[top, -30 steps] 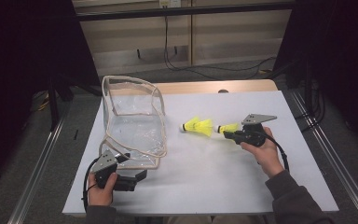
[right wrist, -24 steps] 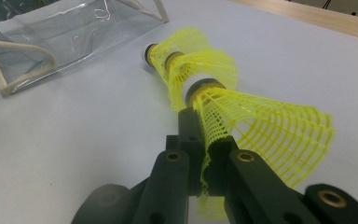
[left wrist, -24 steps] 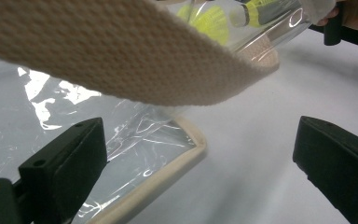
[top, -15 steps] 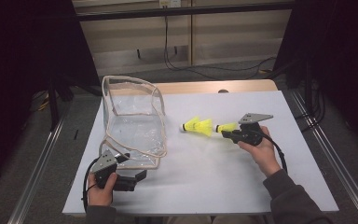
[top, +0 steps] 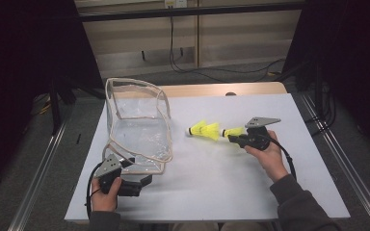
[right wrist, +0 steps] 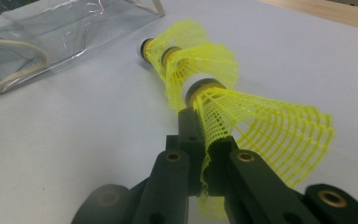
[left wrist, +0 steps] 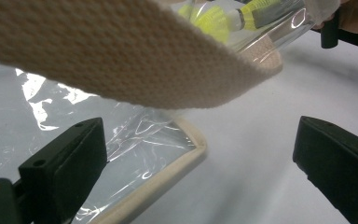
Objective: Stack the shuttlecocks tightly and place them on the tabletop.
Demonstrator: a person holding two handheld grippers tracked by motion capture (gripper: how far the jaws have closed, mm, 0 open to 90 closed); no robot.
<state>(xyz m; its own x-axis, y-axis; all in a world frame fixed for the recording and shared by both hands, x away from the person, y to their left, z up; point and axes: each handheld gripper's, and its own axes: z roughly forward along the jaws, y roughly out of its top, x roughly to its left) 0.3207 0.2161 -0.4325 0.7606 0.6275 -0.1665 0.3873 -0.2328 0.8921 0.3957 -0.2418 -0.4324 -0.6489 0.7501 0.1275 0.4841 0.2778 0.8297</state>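
While pinched, yellow shuttlecock (right wrist: 242,121) skirt inside right claw (right wrist: 204,154)

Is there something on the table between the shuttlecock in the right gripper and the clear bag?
Yes. The right gripper pinches one yellow shuttlecock by its skirt. More yellow shuttlecocks lie on the white table directly ahead of it, between it and the clear bag. Nothing else lies on that stretch.

Right claw (top: 234,136) with pinched yellow shuttlecock (top: 232,132) moved left across the counter (top: 212,183), nearer the loose shuttlecocks (top: 205,130) now, its skirt tip almost reaching them; hand (top: 269,156) shifted along.
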